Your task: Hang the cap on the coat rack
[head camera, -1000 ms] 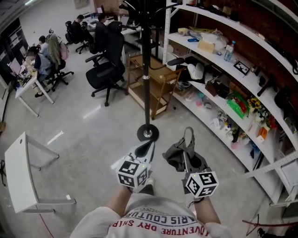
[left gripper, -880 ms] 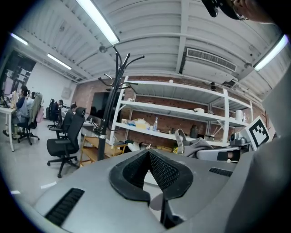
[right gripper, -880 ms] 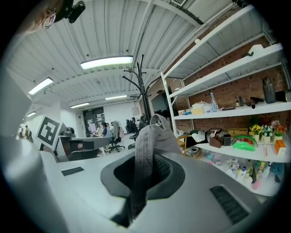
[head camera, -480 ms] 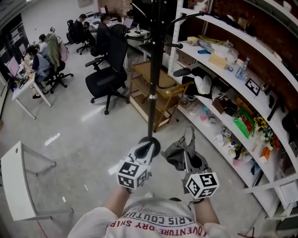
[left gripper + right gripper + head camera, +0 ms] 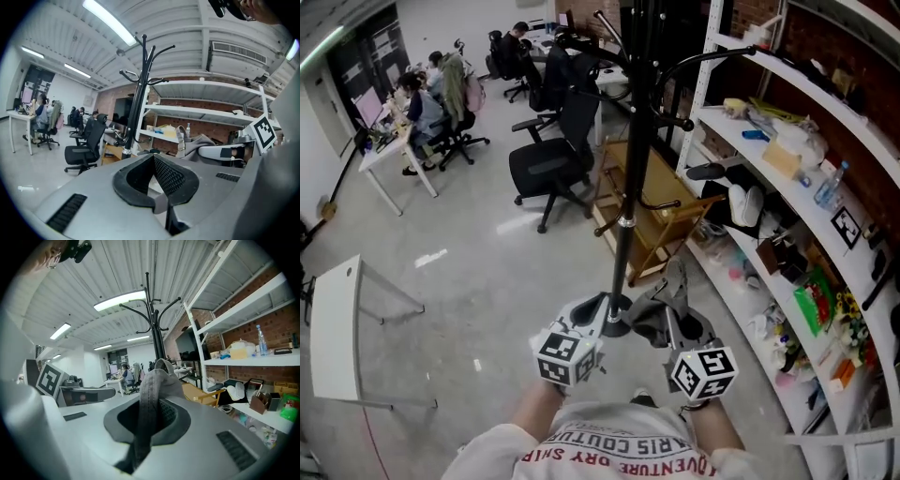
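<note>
The black coat rack [image 5: 627, 192] stands straight ahead, its round base [image 5: 616, 325] just beyond both grippers. Its curved hooks [image 5: 154, 310] spread out high up. My right gripper [image 5: 675, 319] is shut on a grey cap [image 5: 661, 314]. In the right gripper view the cap's fabric [image 5: 157, 380] rises from between the jaws of the right gripper [image 5: 150, 420]. My left gripper [image 5: 598, 306] is beside it on the left, shut and holding nothing. In the left gripper view, beyond the left gripper [image 5: 157, 180], the rack pole [image 5: 136, 93] and the cap [image 5: 201, 140] show.
White shelving [image 5: 787, 178] packed with small items runs along the right. A wooden cart [image 5: 661, 220] stands just behind the rack. Black office chairs [image 5: 548, 164] are behind to the left, a white table [image 5: 333, 328] is at the left, and people sit at desks [image 5: 394, 141] far back.
The view has closed in on the coat rack: its base now lies right in front of the grippers. Both grippers keep their pose, the cap still in the right one.
</note>
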A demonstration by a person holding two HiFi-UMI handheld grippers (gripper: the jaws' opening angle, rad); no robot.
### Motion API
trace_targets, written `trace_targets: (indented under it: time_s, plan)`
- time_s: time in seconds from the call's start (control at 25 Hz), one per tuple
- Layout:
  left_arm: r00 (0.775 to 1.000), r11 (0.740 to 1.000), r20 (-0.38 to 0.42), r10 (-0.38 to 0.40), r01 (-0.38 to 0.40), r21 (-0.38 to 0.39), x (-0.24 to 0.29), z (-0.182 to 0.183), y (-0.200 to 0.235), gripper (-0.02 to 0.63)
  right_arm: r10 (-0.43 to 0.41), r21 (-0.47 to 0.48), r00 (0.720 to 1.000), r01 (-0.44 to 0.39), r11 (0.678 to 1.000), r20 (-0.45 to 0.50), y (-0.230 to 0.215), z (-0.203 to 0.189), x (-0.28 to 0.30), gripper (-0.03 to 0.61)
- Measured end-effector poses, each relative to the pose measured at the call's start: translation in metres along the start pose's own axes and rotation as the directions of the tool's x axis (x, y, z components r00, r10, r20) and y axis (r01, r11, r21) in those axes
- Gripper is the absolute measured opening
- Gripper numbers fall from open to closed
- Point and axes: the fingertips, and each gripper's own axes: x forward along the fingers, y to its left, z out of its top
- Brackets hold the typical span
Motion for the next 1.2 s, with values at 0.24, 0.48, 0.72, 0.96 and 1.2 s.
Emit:
trace_targets:
  time_s: [0.24, 0.48, 0.72, 0.96, 1.2]
  plan:
    - [0.987, 0.987, 0.037, 0.157, -0.156, -0.028, 0.033, 0.012, -0.003, 0.006, 0.135, -0.071, 0.991, -0.134, 0.988, 0.008, -0.048, 0.031, 0.021, 0.020]
    - [0.970, 0.970, 0.047, 0.239, -0.236, -0.065, 0.065, 0.018, -0.017, 0.006, 0.260, -0.124, 0.964, -0.253, 0.959, 0.044, -0.077, 0.077, 0.036, 0.020]
    - [0.950, 0.951, 0.060, 0.306, -0.302, -0.066, 0.078, 0.024, -0.026, 0.006, 0.373, -0.209, 0.923, -0.348, 0.914, 0.095, -0.085, 0.127, 0.043, 0.020]
    - [0.945, 0.948, 0.077, 0.318, -0.316, -0.041, 0.083, 0.044, -0.016, 0.006, 0.451, -0.350, 0.871, -0.368, 0.861, 0.195, -0.063, 0.189, 0.037, 0.020]
    - [0.946, 0.950, 0.088, 0.311, -0.306, -0.063, 0.085, 0.052, 0.003, 0.006, 0.471, -0.428, 0.836, -0.330, 0.841, 0.281, -0.046, 0.237, 0.034, 0.020]
